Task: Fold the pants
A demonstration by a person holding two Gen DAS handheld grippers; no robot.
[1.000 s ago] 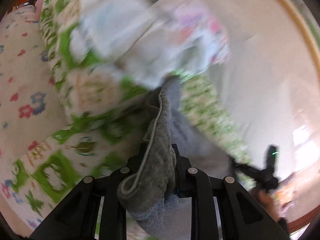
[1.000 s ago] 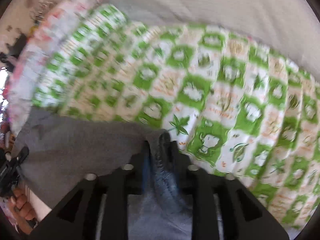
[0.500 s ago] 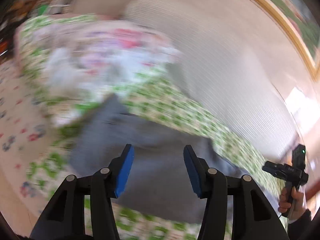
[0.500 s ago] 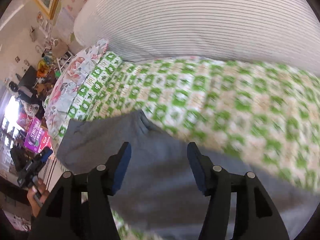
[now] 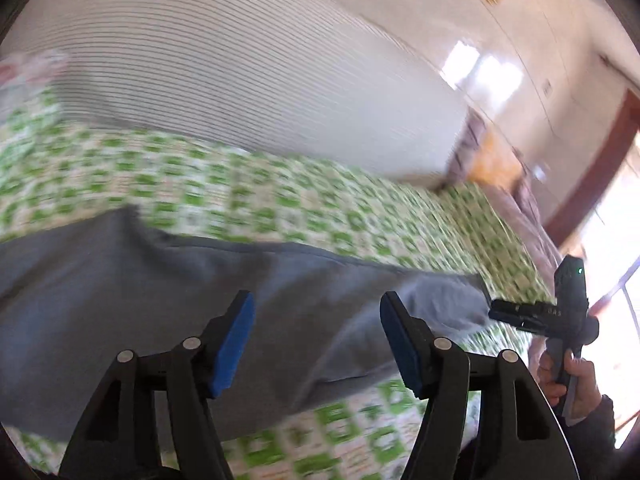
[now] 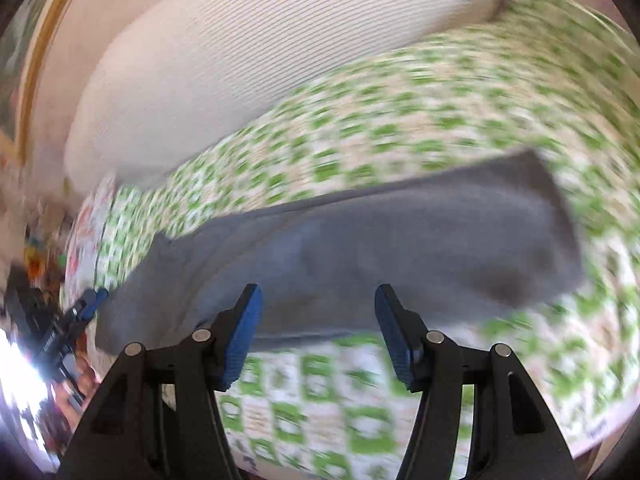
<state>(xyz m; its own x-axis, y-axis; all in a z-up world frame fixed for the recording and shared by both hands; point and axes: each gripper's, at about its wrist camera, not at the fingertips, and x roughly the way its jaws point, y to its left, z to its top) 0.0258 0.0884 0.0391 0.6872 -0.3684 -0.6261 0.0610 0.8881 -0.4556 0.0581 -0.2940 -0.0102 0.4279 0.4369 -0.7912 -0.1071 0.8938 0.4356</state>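
1. Above the near edge of the bed, the left gripper (image 5: pixel 316 320) hangs with its blue pads spread wide, holding nothing.
2. The right gripper (image 6: pixel 318 312) is likewise parted and empty.
3. The grey pants (image 6: pixel 400 240) lie flat along the near side of the green-checked bedspread (image 6: pixel 420 120).
4. A striped white pillow (image 5: pixel 240 80) rests along the far edge.

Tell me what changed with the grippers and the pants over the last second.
Both let go. A second ago the left hand-held gripper and the right hand-held gripper were each shut on gray fabric; now both are open and drawn back, with the gray pants lying flat on the green patterned bedspread. The striped white cushion behind remains in place.
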